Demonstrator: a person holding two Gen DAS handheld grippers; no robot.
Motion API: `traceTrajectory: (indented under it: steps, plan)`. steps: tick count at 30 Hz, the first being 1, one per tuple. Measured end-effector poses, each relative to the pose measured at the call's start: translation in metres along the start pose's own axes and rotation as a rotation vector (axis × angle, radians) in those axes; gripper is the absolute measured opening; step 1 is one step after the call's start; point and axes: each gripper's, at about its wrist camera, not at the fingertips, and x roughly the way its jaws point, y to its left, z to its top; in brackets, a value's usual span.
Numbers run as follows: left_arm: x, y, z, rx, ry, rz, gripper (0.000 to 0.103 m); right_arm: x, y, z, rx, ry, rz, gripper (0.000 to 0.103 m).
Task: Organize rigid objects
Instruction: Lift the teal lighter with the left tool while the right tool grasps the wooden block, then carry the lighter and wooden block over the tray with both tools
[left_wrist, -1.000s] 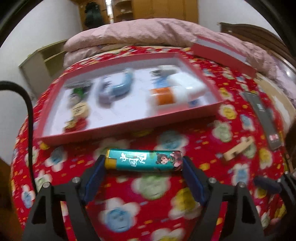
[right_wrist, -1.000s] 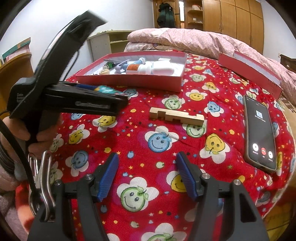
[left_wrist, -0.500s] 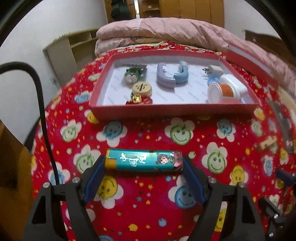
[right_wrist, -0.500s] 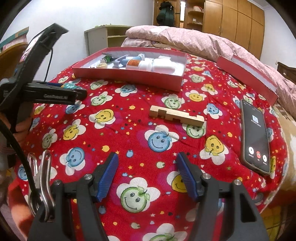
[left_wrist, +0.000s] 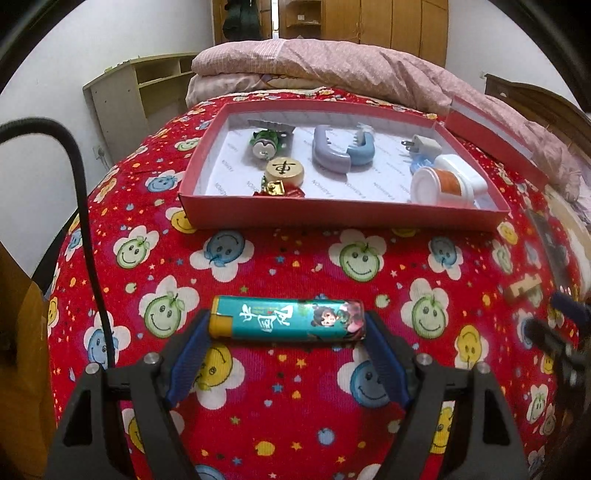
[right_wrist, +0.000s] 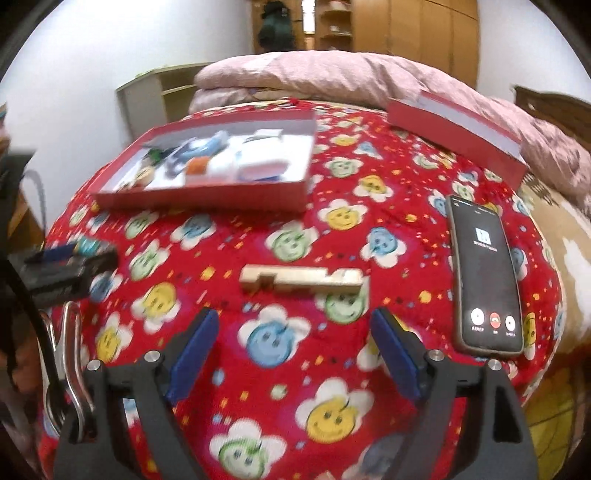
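A teal lighter (left_wrist: 266, 322) with a cartoon print is clamped lengthwise by my left gripper (left_wrist: 287, 326), which is shut on its two ends above the red smiley bedspread. Straight ahead lies the open red box (left_wrist: 343, 214) holding a wooden chess piece (left_wrist: 285, 170), a blue-grey clip (left_wrist: 341, 151), a plug (left_wrist: 424, 144) and a white-orange jar (left_wrist: 439, 184). My right gripper (right_wrist: 295, 321) is opening its jaws with nothing between them. It hovers just short of a notched wooden block (right_wrist: 301, 278). At the left of the right wrist view, the left gripper (right_wrist: 62, 266) carries the lighter (right_wrist: 86, 246).
A phone (right_wrist: 482, 273) with a lit call screen lies right of the wooden block. The box lid (right_wrist: 454, 133) leans at the back right by a pink quilt (right_wrist: 332, 74). A wooden shelf unit (left_wrist: 140, 92) stands beyond the bed's left edge.
The left gripper swung left with the lighter, so the box now sits squarely ahead. The right gripper's jaws spread wider, and the wooden block now sits closer to them.
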Motion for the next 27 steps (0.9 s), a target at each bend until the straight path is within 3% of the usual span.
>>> traceTrajectory:
  steps: [4,18,24,27]
  plan:
    - [0.000,0.002,-0.001,0.001,-0.005,-0.008,0.084,0.009,-0.008,0.013,0.062,0.008,-0.020,0.089]
    - [-0.002,0.000,-0.003,0.004,-0.011,-0.003,0.084,0.033,0.004,0.013,0.057,0.027,-0.105,0.092]
    - [-0.002,0.000,-0.003,0.005,-0.012,-0.003,0.084,0.027,0.008,0.009,0.054,-0.007,-0.110,0.078]
    - [-0.001,0.000,-0.003,0.005,-0.012,-0.003,0.084,0.025,0.011,0.007,0.041,-0.009,-0.096,0.078]
